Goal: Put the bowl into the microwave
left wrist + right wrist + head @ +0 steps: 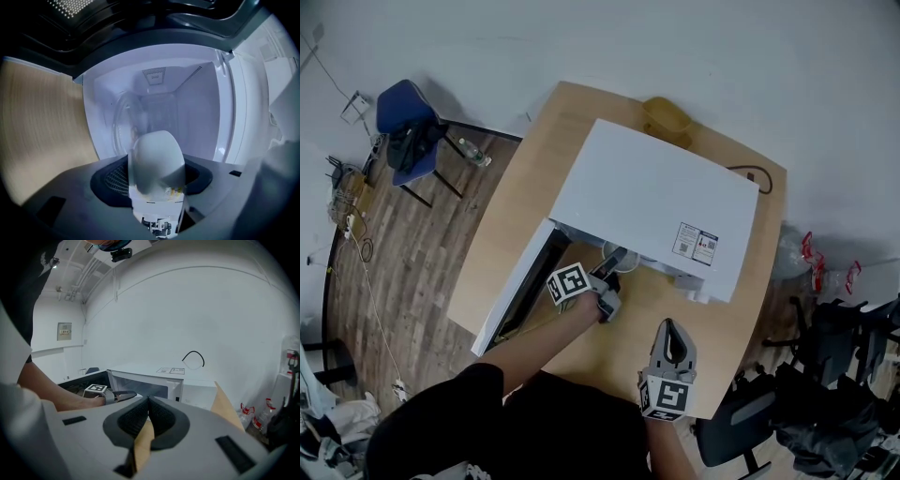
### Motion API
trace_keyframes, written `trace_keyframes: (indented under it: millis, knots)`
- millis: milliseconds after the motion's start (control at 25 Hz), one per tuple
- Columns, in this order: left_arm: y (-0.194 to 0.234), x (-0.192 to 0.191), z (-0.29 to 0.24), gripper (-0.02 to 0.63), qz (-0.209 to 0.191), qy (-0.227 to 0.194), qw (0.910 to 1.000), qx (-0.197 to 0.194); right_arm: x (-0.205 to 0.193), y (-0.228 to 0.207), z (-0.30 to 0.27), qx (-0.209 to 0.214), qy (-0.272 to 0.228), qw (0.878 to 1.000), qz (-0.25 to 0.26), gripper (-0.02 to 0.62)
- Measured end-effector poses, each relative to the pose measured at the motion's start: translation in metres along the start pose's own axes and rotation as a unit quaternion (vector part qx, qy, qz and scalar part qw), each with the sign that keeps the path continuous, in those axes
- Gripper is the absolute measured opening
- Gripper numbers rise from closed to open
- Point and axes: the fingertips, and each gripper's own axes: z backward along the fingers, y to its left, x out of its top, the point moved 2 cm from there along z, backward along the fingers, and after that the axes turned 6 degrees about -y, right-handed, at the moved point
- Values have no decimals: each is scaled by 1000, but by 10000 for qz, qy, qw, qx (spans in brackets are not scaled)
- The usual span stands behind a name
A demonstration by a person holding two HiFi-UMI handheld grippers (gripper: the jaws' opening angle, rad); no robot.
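Observation:
A white bowl (pixel 630 259) hangs at the mouth of the white microwave (pixel 656 197), whose door (pixel 517 291) swings out to the left. My left gripper (pixel 612 265) is shut on the bowl, pinching its rim. In the left gripper view the bowl (pixel 157 161) sits tilted between the pads of the left gripper (pixel 154 177), with the lit cavity and its glass turntable (pixel 123 127) straight ahead. My right gripper (pixel 672 326) hovers over the table near its front edge, shut with nothing in it. Its view shows the right gripper (pixel 148 401) with both pads pressed together.
The microwave fills much of the round wooden table (pixel 502 253). A yellowish container (pixel 667 117) stands behind it, and a black cable (pixel 752 175) lies at its right. A blue chair (pixel 408 131) stands on the floor at the left and a black chair (pixel 741 427) at the lower right.

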Motion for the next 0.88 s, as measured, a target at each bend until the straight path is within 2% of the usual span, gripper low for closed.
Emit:
trace_keyframes:
  millis: [240,400,640,880]
  knots:
    - [11,3,-15,253,98,-150,9998,78,-11,-5,1,-44,92,9999,-34,60]
    - [21,5,-19,253,139,-322,9990,267,-19,-8,1,-101,191,9998,-38,60]
    - [25,6,-23,253,290,-493,9980,283,-26,-7,5,-118,245,9996,-120,60]
    - [20,18,-26,253,-585,-650,9943,602,-27,-4,7,-173,227,9996,-94,60]
